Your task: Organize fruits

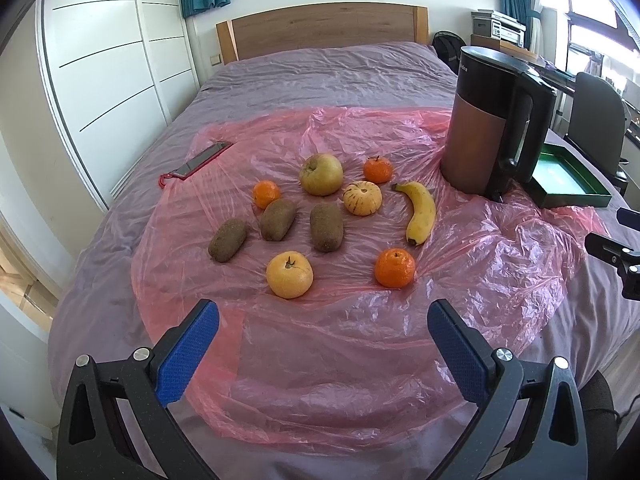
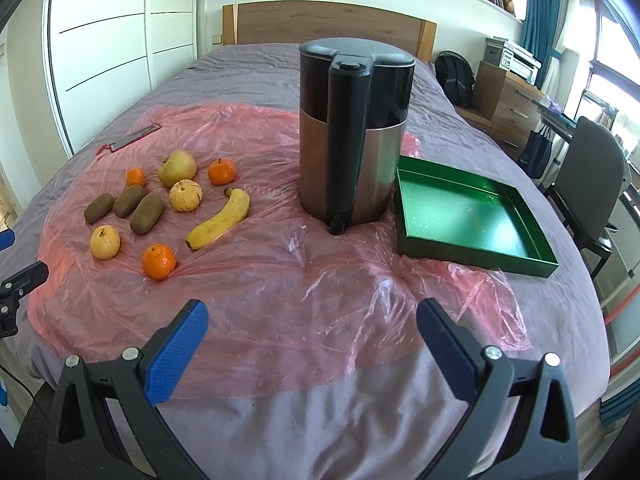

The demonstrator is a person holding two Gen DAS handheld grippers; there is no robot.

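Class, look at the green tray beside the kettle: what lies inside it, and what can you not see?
The green tray holds no fruit; only its shiny bare floor shows in the right wrist view. In the left wrist view the kettle covers its left part.

Bright daylight is pouring in from the windows (image 2: 604, 92) at right, blowing them out; fisheye distortion is bending and darkening the edges.

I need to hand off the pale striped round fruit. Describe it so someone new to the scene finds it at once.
Start at the tall kettle on the pink plastic sheet. Just left of it lies the banana, and left of the banana's stem end sits the striped fruit. It is the only cream-yellow round one with dark streaks; the tangerine behind it is plain orange and the apple plain green.
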